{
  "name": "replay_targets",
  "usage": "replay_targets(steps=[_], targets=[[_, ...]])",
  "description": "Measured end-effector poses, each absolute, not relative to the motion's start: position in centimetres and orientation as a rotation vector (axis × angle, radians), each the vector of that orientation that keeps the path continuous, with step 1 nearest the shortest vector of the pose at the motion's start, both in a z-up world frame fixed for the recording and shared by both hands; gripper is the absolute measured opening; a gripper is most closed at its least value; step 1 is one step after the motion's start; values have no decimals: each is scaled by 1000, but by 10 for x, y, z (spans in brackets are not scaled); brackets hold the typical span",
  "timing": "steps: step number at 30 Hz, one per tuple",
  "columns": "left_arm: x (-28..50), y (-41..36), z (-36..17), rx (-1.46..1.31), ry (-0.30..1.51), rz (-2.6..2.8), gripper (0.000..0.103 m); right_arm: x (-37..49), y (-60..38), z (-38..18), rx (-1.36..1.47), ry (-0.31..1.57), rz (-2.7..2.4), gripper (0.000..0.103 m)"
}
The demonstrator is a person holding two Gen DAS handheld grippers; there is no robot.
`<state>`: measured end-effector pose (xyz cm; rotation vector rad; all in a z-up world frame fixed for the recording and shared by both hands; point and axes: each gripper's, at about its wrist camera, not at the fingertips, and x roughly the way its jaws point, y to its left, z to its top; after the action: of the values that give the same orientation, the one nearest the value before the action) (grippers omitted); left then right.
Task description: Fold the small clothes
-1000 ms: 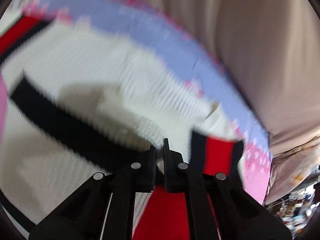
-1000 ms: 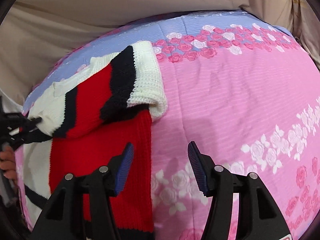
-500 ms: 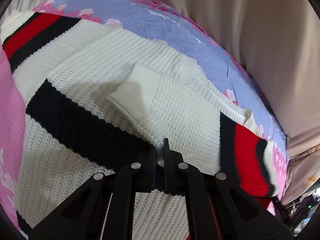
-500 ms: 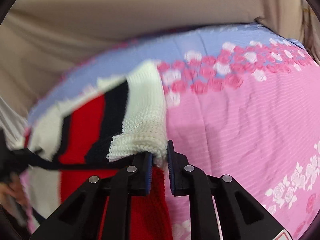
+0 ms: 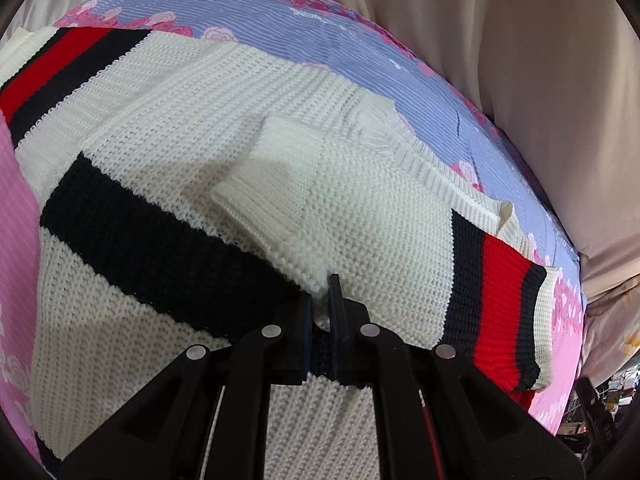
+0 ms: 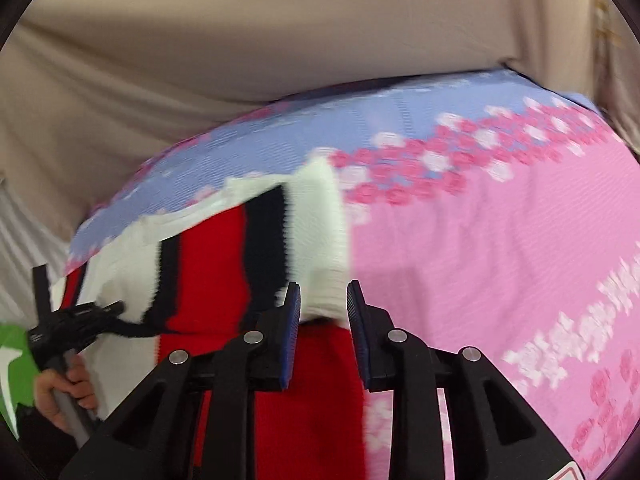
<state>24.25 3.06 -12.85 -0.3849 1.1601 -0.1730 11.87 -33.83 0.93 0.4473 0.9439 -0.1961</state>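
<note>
Left wrist view: the sweater (image 5: 168, 184) lay on the floral bedspread (image 5: 360, 52) — its lower part hidden behind the left tool (image 5: 320, 316), pinched on black knit. Right wrist view: blurred; the right tool (image 6: 323, 312), jaws just opening, straddled the white cuff (image 6: 324, 256) — contact unclear.

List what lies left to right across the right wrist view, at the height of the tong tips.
Left tongs → sweater's red stripe → white cuff between the right tongs → pink floral sheet.

chunky knit sweater (image 5: 360, 216), ribbed cloth bedspread (image 6: 480, 260).
</note>
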Motion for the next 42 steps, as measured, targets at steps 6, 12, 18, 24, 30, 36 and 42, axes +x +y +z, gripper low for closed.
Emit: replay_targets(steps=[6,12,18,24,30,36,42], targets=[[240,35,-130,-412,1152,-172,8,164,-322,-57,310,1122,-190,9],[241,37,-131,-423,1145,-188,8,156,-355,-29,410,1070,-219,23],[241,34,-129,-415,1147,-181,8,238,-399,-30,517,1017,-240,65],[240,32,-128,-406,1141,-171,9,281,-398,-56,466,1090,-158,17],[240,29,-127,-370,1136,-169,9,261,-441,-73,486,1089,-368,0],[239,37,-129,-428,1151,-175,9,202,-416,-6,555,923,-246,29],[236,37,-129,-417,1139,-178,9,152,-336,-46,376,1098,-147,21]])
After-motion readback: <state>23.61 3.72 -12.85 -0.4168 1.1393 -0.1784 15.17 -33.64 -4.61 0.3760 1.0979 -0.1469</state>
